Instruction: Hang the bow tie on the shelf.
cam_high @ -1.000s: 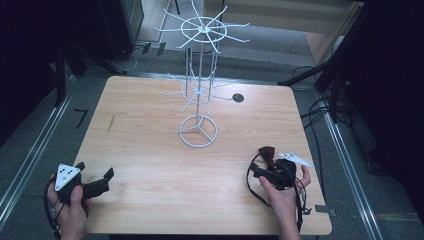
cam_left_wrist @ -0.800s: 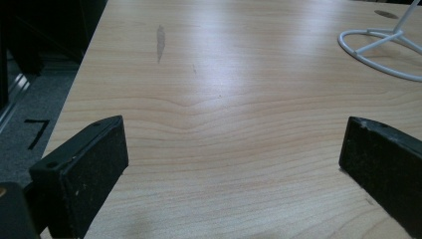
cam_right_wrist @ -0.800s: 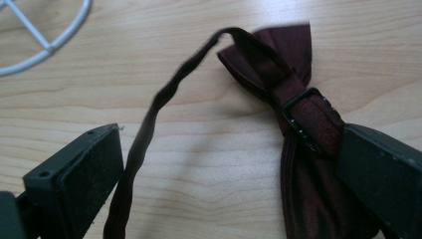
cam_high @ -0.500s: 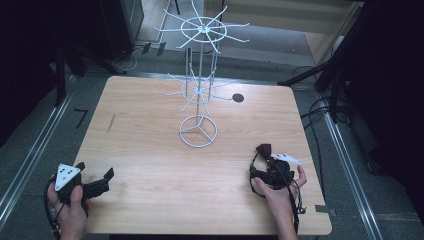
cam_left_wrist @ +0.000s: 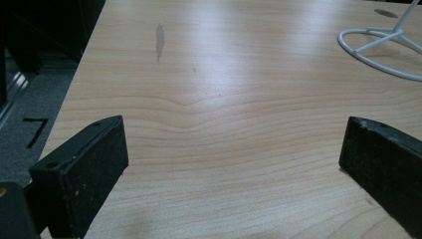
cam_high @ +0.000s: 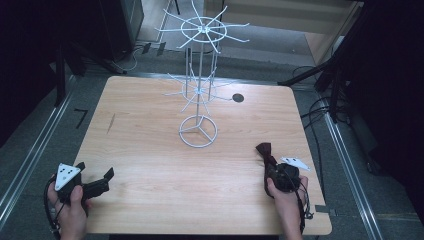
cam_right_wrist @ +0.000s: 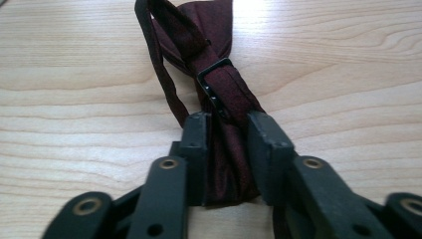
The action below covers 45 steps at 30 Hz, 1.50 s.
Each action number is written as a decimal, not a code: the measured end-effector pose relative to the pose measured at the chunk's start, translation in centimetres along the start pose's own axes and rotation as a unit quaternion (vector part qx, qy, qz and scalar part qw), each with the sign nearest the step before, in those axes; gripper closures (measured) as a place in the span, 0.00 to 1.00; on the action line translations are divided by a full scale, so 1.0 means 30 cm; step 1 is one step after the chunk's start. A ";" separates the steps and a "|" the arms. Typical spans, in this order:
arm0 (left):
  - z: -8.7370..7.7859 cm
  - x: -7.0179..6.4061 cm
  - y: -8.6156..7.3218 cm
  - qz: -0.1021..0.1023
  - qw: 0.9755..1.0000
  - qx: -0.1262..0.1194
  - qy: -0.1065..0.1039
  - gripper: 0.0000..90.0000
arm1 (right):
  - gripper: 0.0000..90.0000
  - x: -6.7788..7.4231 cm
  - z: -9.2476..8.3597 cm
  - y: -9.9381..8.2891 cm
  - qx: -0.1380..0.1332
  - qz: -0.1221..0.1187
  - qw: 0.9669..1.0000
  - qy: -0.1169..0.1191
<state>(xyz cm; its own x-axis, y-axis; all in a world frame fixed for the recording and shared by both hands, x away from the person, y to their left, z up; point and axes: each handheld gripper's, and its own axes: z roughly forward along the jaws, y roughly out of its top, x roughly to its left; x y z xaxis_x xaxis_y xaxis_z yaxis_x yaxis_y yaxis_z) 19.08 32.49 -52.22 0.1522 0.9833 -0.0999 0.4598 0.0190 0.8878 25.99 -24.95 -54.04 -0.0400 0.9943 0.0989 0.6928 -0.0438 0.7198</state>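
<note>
Carrying is the step in hand: the right gripper [cam_right_wrist: 226, 134] has its jaws clamped on a dark red bow tie [cam_right_wrist: 209, 55], strap and black buckle [cam_right_wrist: 211, 74] bunched between the pads, and the tie lies low over the table [cam_high: 150, 125] near its right front corner. Whether the fabric touches the wood or hangs just above it is hard to tell from the high view. The likely goal is the white wire rack [cam_high: 199, 87] standing at the middle of the table, so the next move calls for lifting the tie clear, swinging it toward one of the rack's arms, and getting the strap's loop open enough to slip over a prong. The left gripper [cam_high: 102, 181] rests at the left front edge, jaws wide apart and holding nothing, well away from the rack's base ring [cam_left_wrist: 380, 50].

Against the frame a second ago, the right gripper sits slightly nearer the front edge and points more up the table; the left one has not shifted.
</note>
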 end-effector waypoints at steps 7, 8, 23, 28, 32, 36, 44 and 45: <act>0.001 0.000 0.000 0.001 1.000 0.006 -0.004 0.00 | 0.91 -0.011 0.000 -0.001 -0.004 -0.005 1.000 -0.001; 0.001 0.000 0.000 0.001 1.000 0.007 -0.004 0.00 | 0.92 -0.018 0.000 -0.002 -0.006 -0.001 1.000 0.005; 0.002 0.001 0.001 -0.002 1.000 0.009 -0.005 0.00 | 0.97 -0.009 -0.083 0.008 -0.088 0.005 0.995 0.040; 0.001 0.001 0.001 0.000 1.000 0.008 -0.005 0.00 | 0.97 0.039 -0.131 0.029 -0.135 -0.012 0.989 0.051; 0.002 0.001 0.001 0.000 1.000 0.008 -0.004 0.00 | 0.97 0.069 -0.147 0.048 -0.150 -0.017 0.987 0.060; 0.002 0.001 0.001 0.001 1.000 0.007 -0.005 0.00 | 0.97 0.094 -0.146 0.067 -0.159 -0.011 0.985 0.071; 0.001 0.001 0.001 -0.001 1.000 0.007 -0.006 0.00 | 0.97 0.148 -0.154 0.136 -0.170 -0.011 0.982 0.081; 0.001 0.002 0.001 0.000 1.000 0.007 -0.006 0.00 | 0.97 0.154 -0.157 0.148 -0.171 -0.011 0.982 0.082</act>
<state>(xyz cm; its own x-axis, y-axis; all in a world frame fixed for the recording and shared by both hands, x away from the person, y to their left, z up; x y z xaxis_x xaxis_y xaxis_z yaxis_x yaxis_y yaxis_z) 19.11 32.53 -52.21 0.1623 0.9810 -0.1059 0.4729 0.0168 0.8810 25.48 -21.01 -47.16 -0.1861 0.9677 0.1702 0.4098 -0.0810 0.9086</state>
